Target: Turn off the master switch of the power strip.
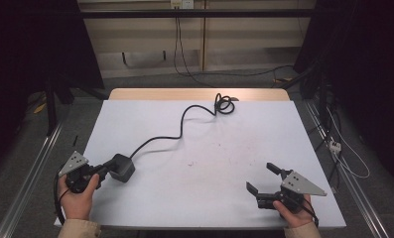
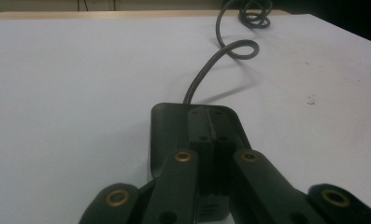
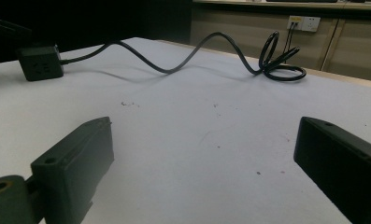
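A black power cube (image 1: 122, 167) lies at the left of the white table (image 1: 224, 163), and its black cable (image 1: 182, 124) snakes away to a coil (image 1: 225, 104) at the far edge. My left gripper (image 1: 103, 171) is shut, its closed jaws reaching over the top of the cube (image 2: 169, 126), with nothing seen between the pads. In the left gripper view the cable (image 2: 211, 70) runs off ahead. My right gripper (image 1: 259, 177) rests near the front right edge, open with nothing between its fingers (image 3: 80, 149). From there the cube (image 3: 39, 61) and coil (image 3: 279, 65) show far off.
Small dark specks (image 1: 189, 163) mark the table's middle. Metal rails (image 1: 31, 168) run along both sides of the table. Cables and a white power strip (image 1: 335, 145) lie on the floor at the right. A wall socket (image 3: 303, 22) sits behind the far edge.
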Demonstrator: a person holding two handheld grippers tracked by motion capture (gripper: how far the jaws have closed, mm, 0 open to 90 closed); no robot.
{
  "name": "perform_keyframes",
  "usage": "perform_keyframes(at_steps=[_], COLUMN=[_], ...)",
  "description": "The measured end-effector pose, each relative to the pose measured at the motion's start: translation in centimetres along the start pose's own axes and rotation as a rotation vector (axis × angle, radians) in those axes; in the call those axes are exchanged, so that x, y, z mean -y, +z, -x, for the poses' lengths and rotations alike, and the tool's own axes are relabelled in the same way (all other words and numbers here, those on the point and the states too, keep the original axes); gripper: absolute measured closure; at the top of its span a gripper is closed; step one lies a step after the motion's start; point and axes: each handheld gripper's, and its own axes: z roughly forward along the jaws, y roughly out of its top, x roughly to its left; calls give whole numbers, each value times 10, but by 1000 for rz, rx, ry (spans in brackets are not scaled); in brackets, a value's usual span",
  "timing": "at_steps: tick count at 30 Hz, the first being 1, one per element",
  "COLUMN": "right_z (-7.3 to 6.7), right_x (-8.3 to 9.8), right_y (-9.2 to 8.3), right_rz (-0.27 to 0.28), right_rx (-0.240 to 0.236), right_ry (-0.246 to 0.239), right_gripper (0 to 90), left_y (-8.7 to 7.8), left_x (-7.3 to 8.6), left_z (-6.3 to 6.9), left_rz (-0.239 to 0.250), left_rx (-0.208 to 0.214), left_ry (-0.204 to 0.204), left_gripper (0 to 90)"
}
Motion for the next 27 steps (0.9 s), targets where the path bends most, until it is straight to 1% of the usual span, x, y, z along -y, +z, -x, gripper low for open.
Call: perform_keyframes(at_steps=[11, 14, 17, 22, 27], right_z=[0, 0, 0, 0, 0], right_x=[0, 0, 0, 0, 0], right_y=[0, 0, 0, 0, 0], right_rz=[1, 1, 1, 0, -2], right_rx=[1, 1, 0, 1, 0], right_ry=[1, 0, 0, 0, -1], right_gripper=[45, 45, 45, 45, 45], left_y=[1, 0, -1, -1, -1], left_x=[0, 0, -1, -1, -2], left_z=[1, 1, 1, 1, 1], left_rz=[13, 24, 43, 53, 63], left_rx=[-2, -4, 6, 9, 17], left_ry=[1, -3, -12, -15, -16], left_gripper=[900, 897, 863, 855, 821])
